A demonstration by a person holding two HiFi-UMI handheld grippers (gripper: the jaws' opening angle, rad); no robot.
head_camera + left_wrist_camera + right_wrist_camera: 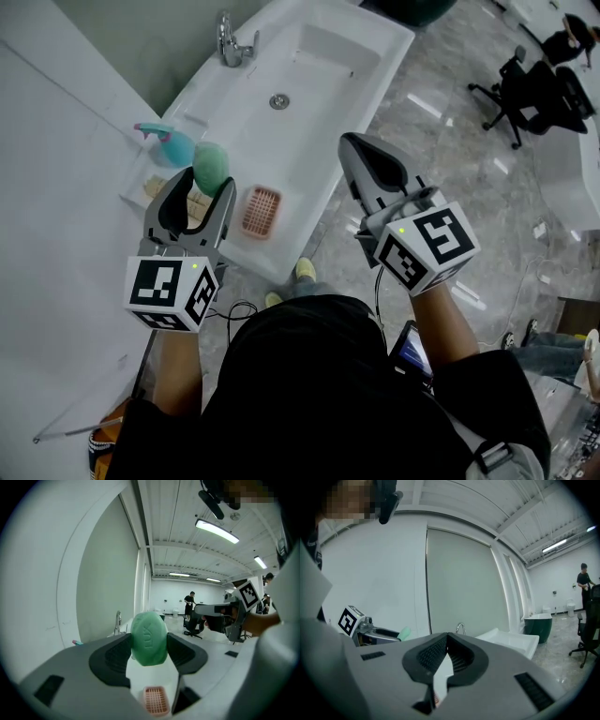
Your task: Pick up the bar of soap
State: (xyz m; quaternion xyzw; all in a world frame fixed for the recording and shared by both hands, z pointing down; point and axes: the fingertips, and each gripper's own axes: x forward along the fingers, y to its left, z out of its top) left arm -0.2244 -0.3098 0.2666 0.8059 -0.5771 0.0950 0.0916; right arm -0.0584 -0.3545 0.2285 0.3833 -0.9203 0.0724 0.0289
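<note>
A white sink (323,56) is standing on a marble floor below me, and I am holding the soap (149,638) in the air above its near edge, near the pink dish (262,211). The left gripper (199,192) is pinching it by its narrow sides, a hold I judge secure. The soap's long axis is running upright across the jaws, leaning slightly, with its embossed face towards the camera, while the right gripper (446,641) is hanging pressed together and empty.
</note>
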